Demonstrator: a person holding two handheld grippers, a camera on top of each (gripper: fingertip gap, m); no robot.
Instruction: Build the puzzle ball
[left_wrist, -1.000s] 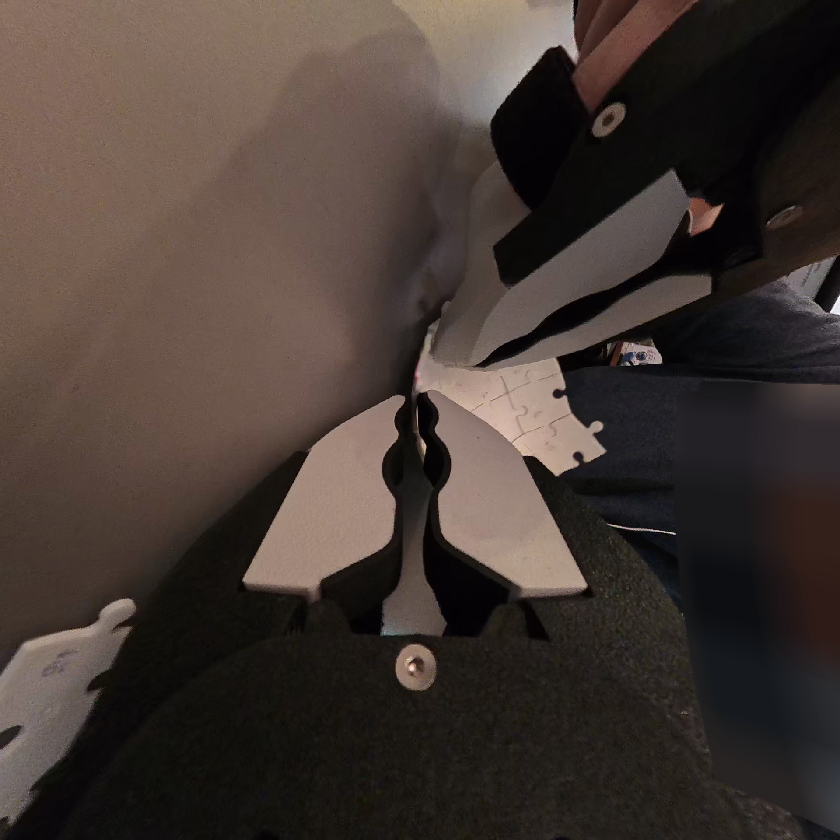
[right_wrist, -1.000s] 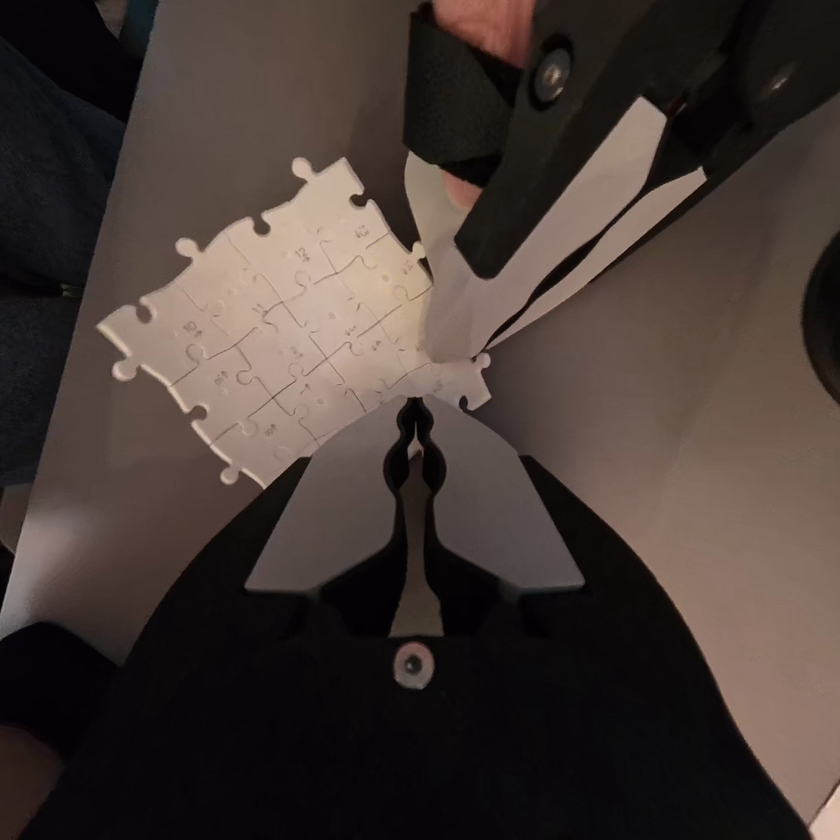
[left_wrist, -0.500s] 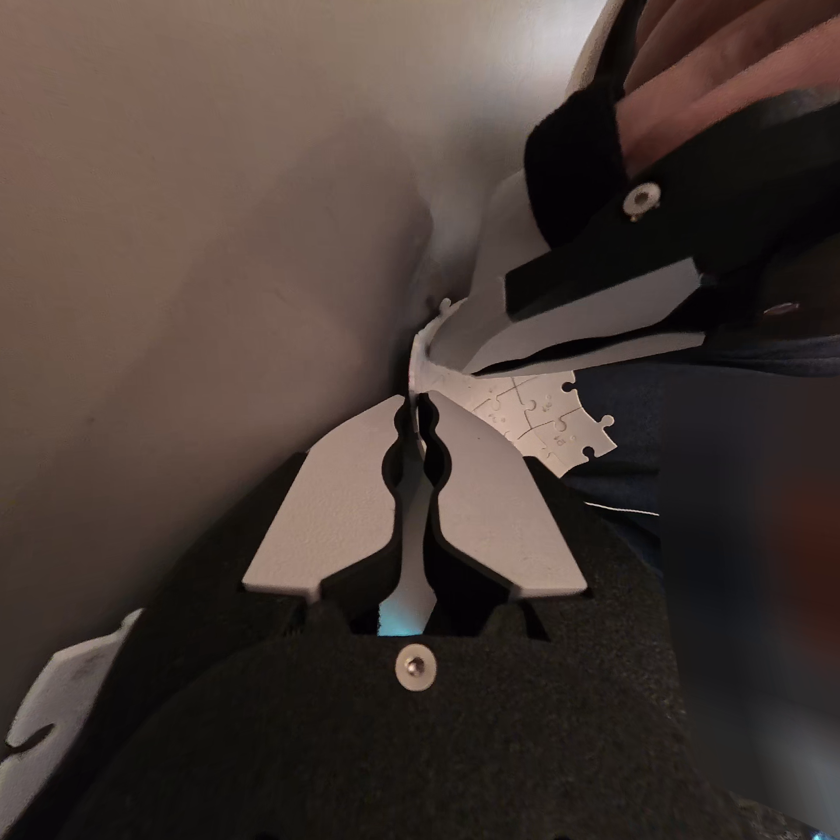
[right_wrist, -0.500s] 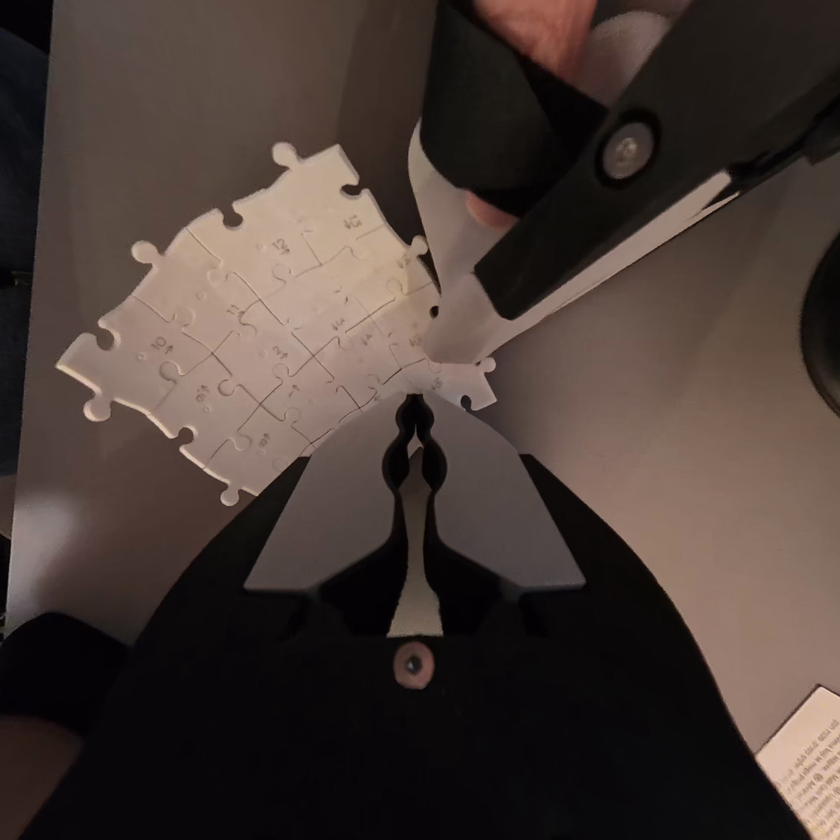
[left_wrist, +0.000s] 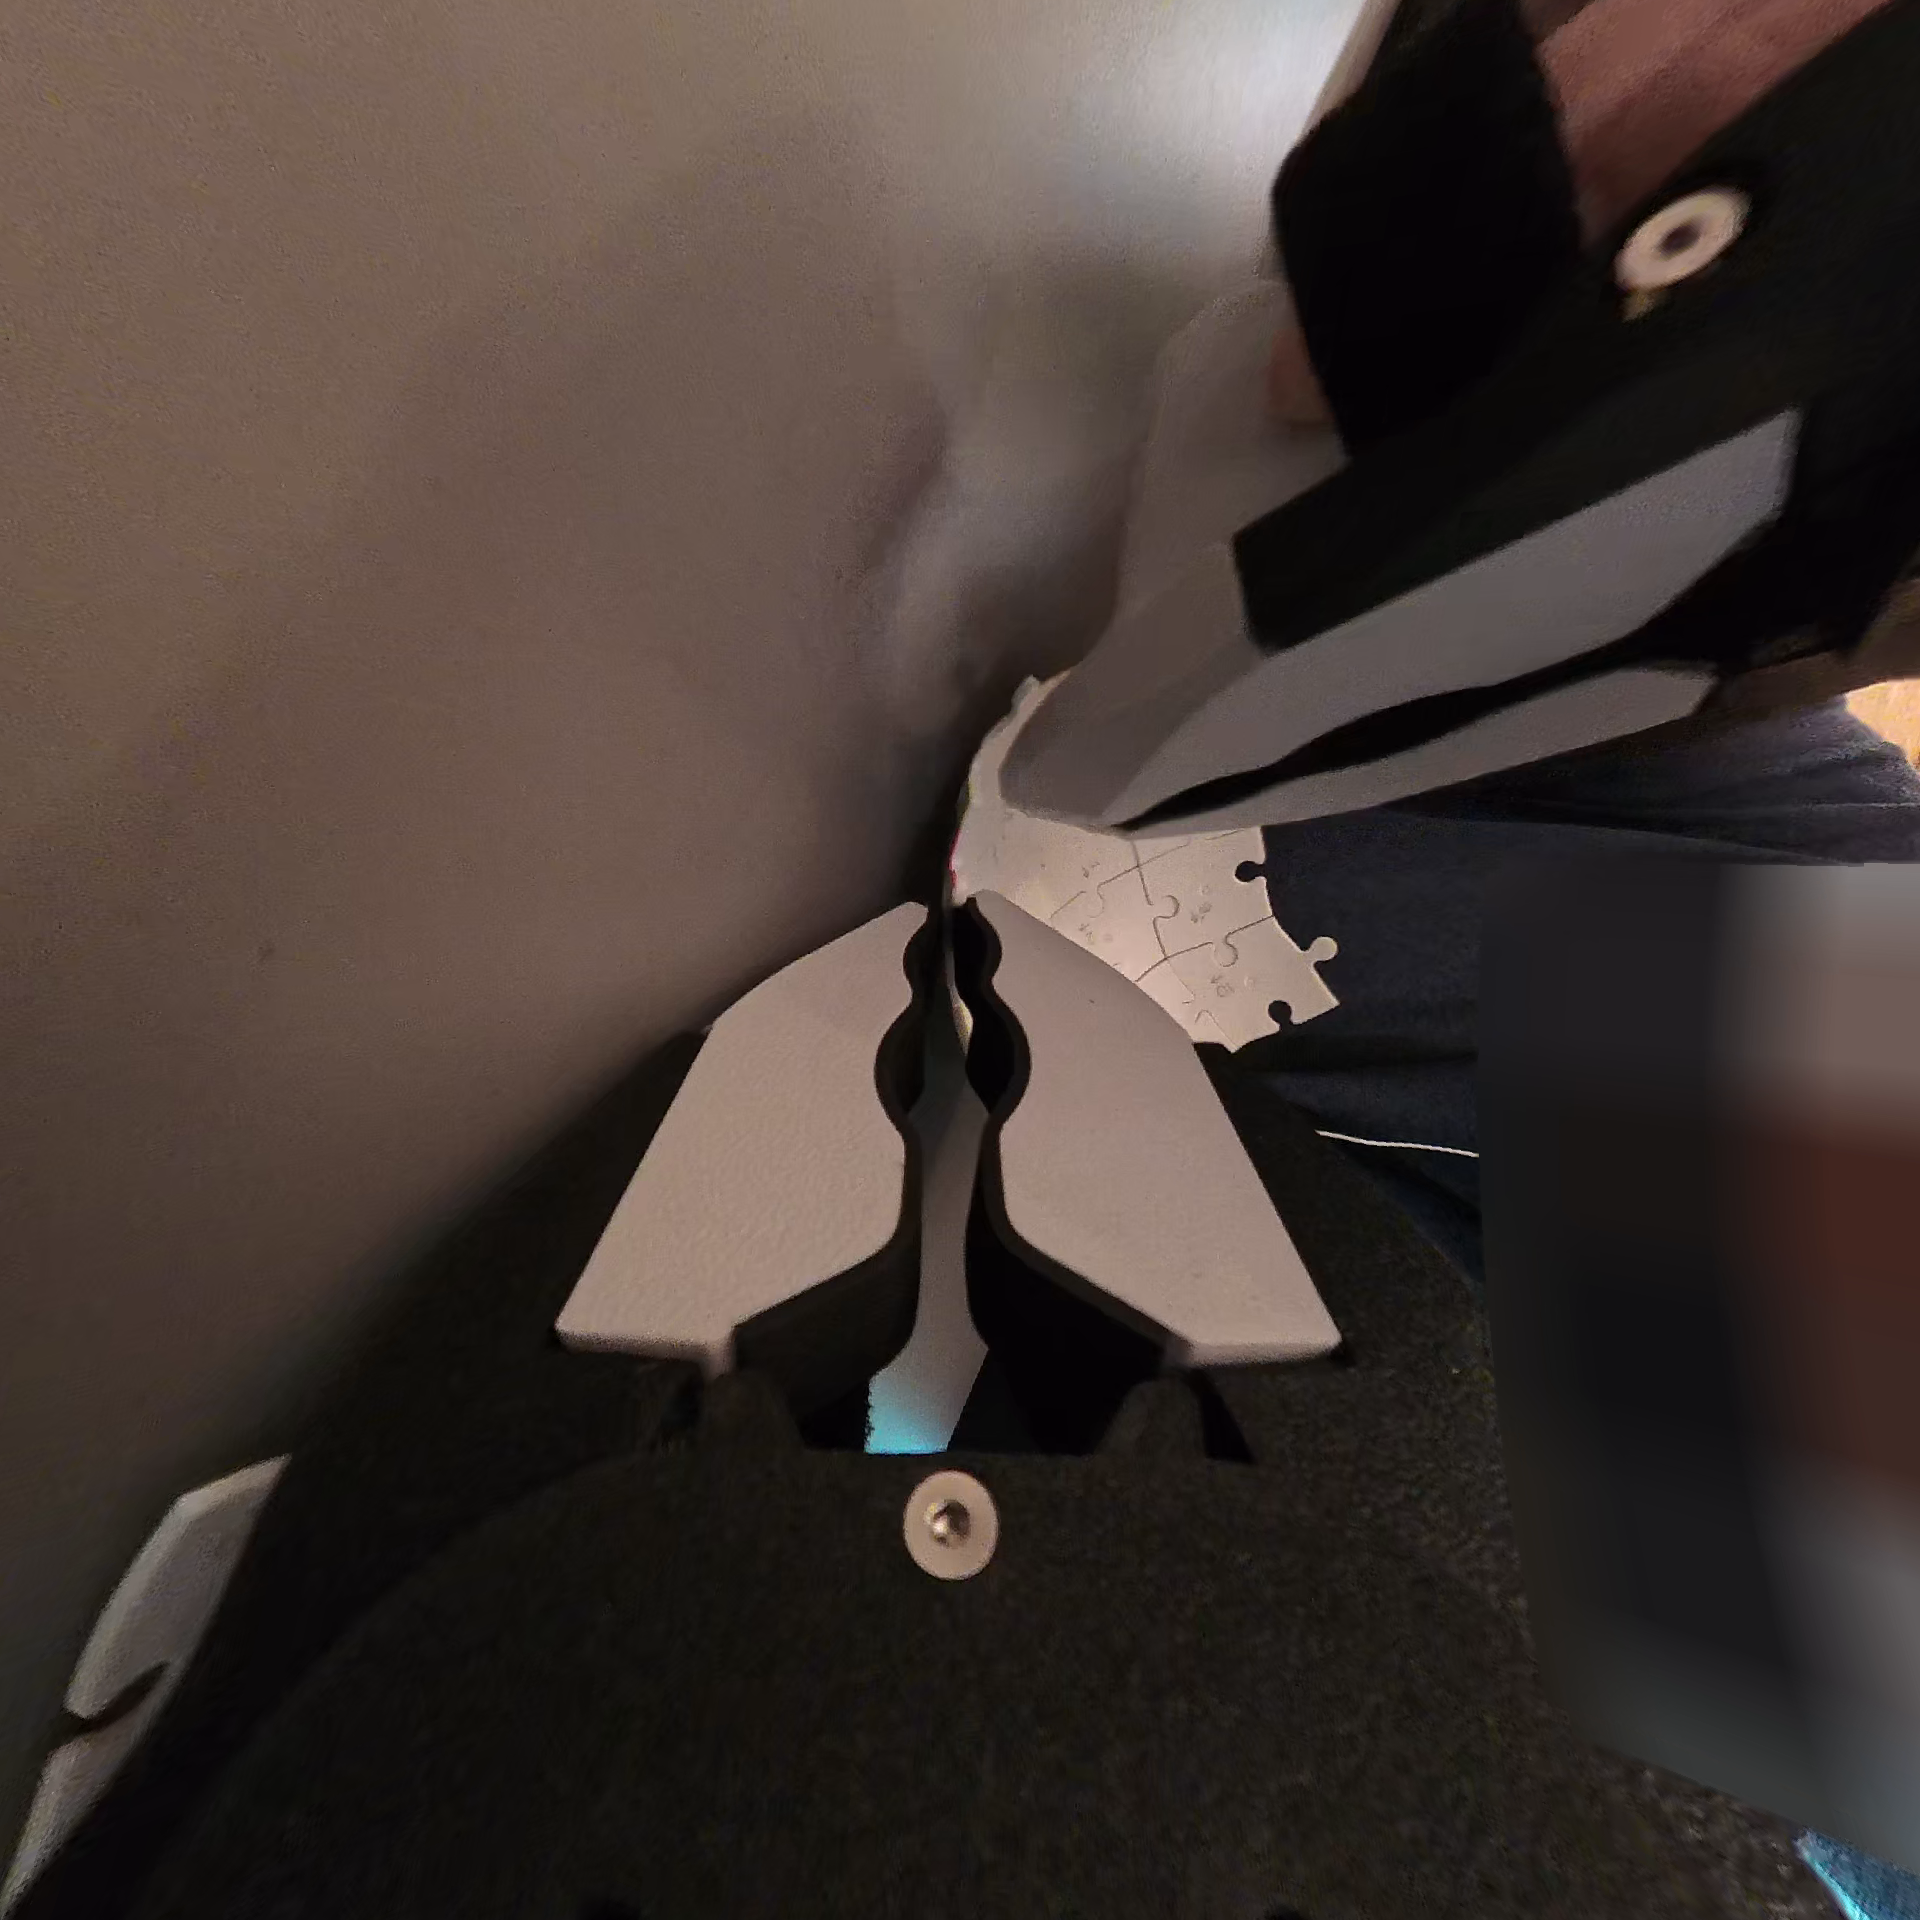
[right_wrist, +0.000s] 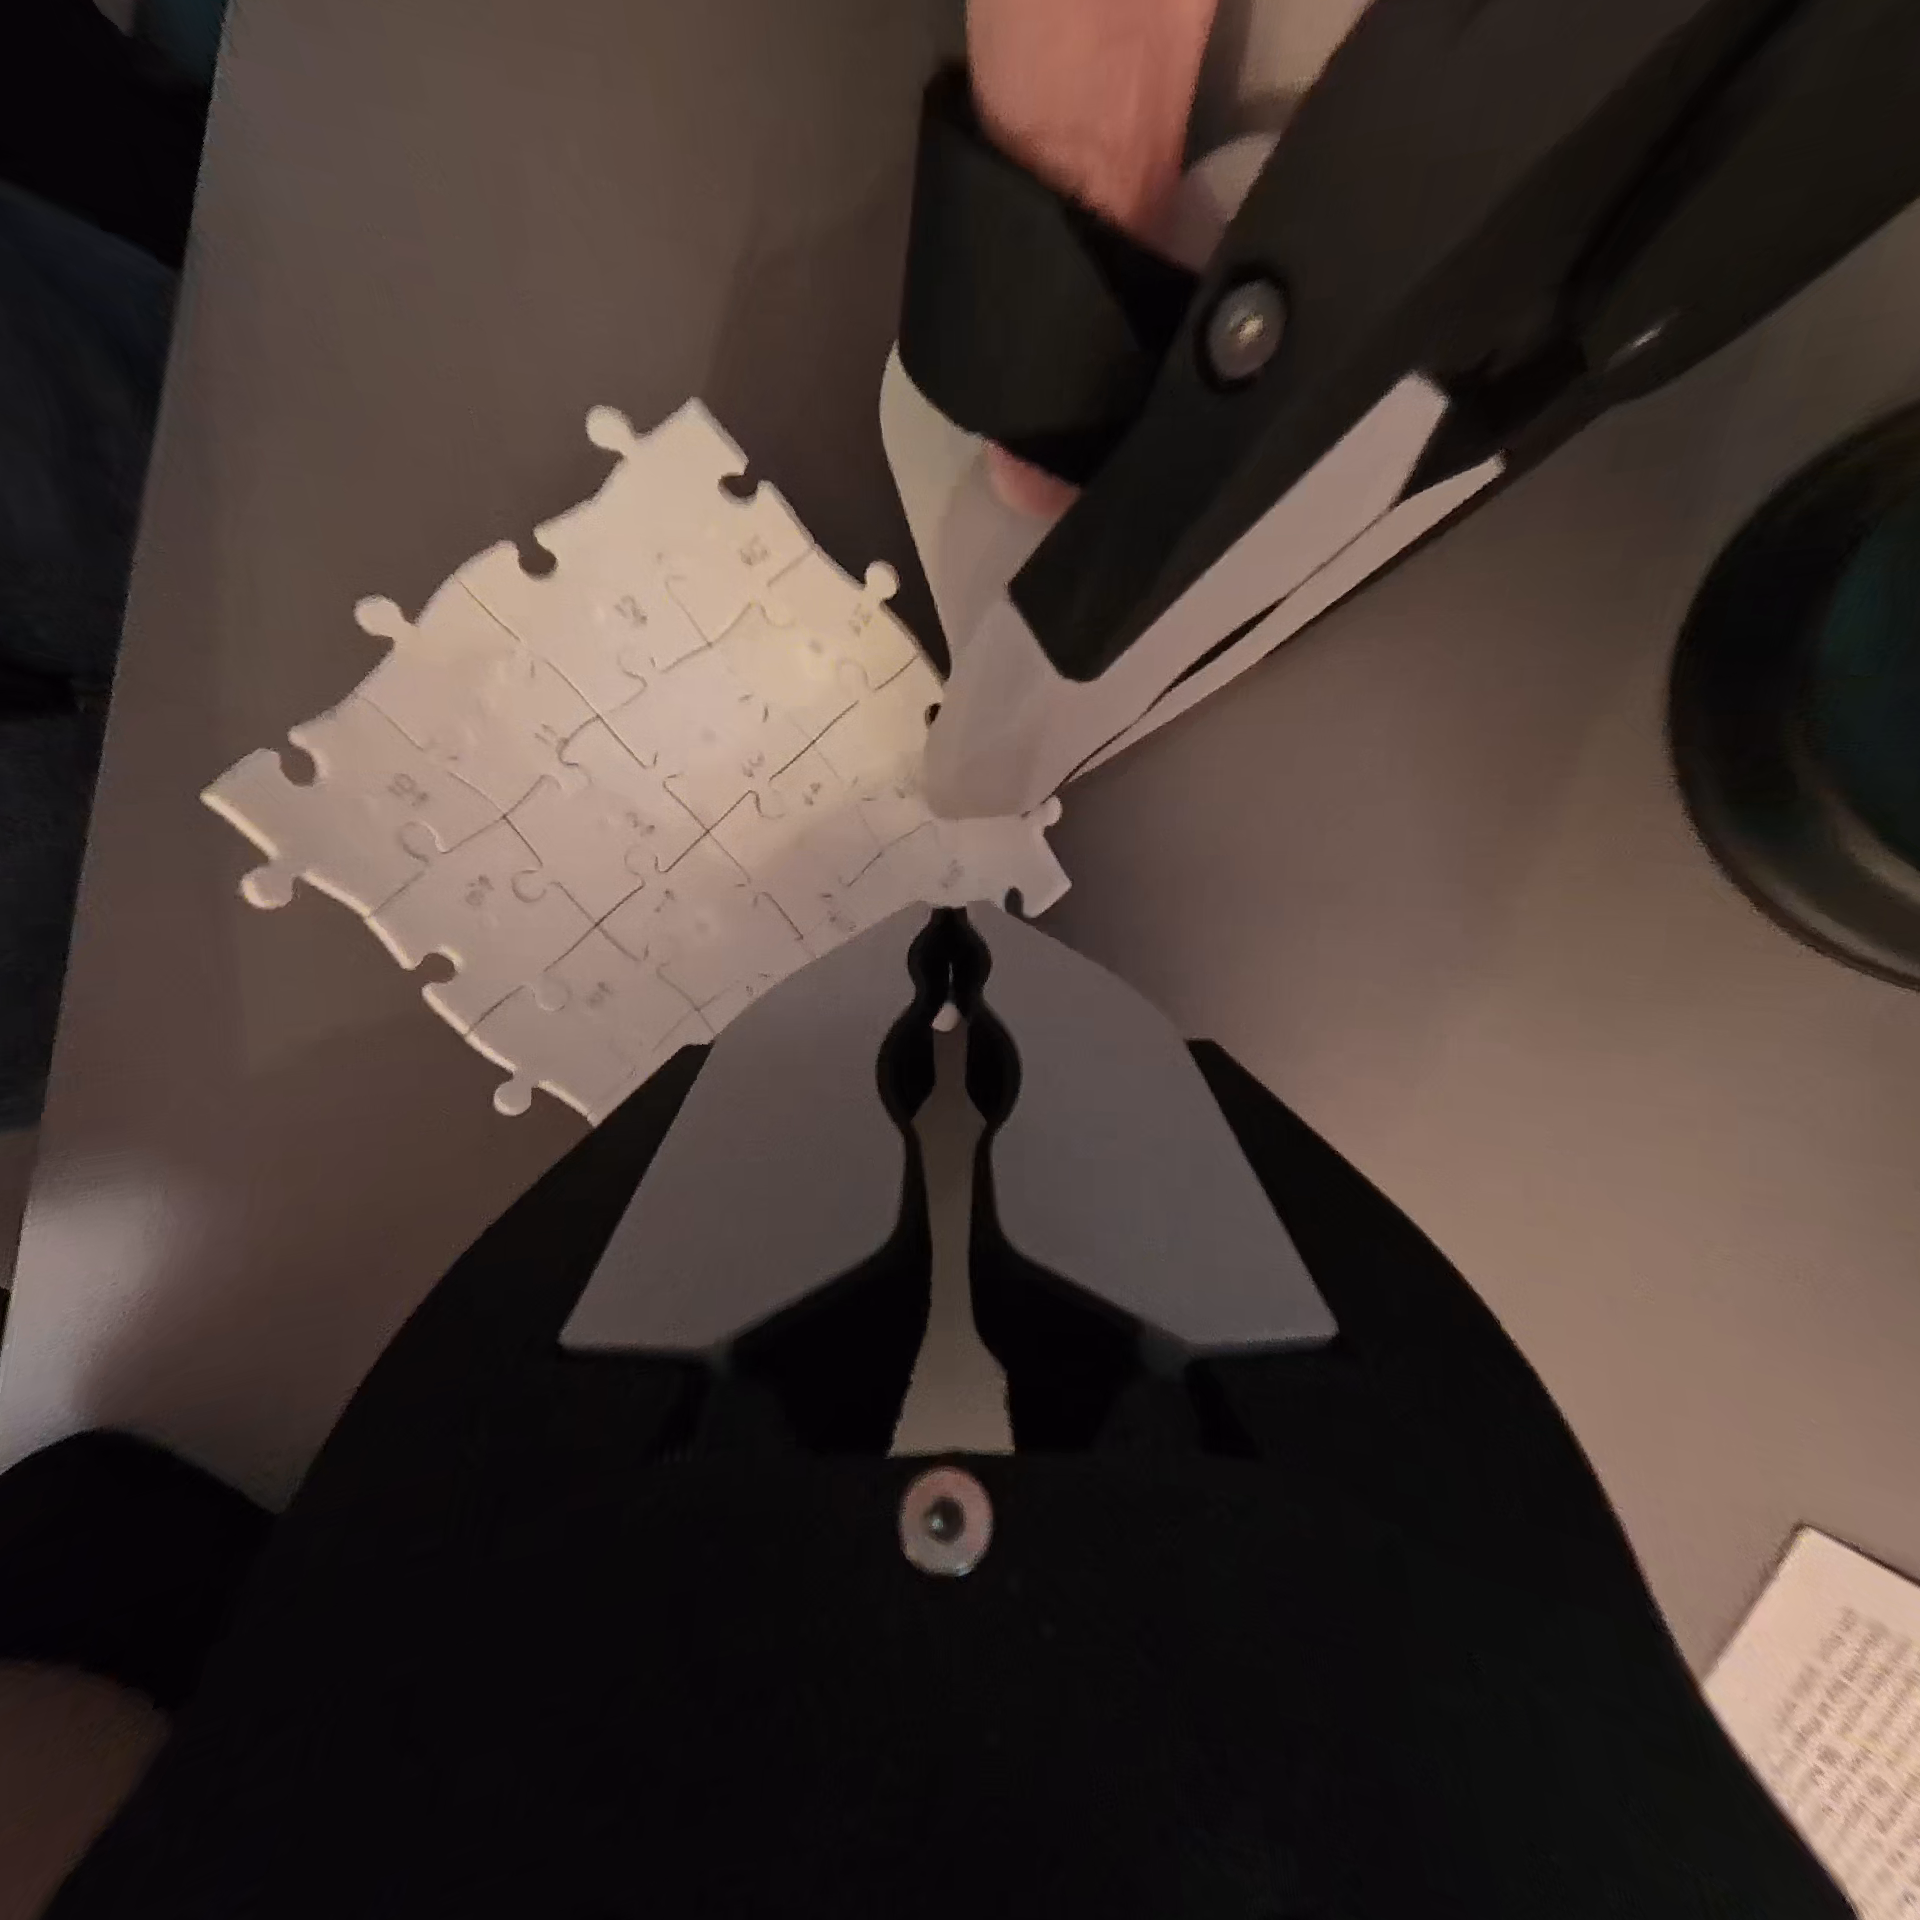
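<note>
Left claw (left_wrist: 951, 920) pinching puzzle sheet (left_wrist: 1195, 935) edge, right claw (left_wrist: 1049, 800) alongside

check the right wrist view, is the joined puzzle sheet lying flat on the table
No, the joined puzzle sheet is held up off the grey table, pinched at one corner by both tongs.

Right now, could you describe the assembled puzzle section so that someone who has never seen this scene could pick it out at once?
Look at the grey table in the right wrist view. The puzzle section is a white sheet of interlocked pieces in the middle, pinched at one corner by the right gripper and the left gripper. Unlike the printed paper at the lower right, its edge has knobs and notches.
</note>
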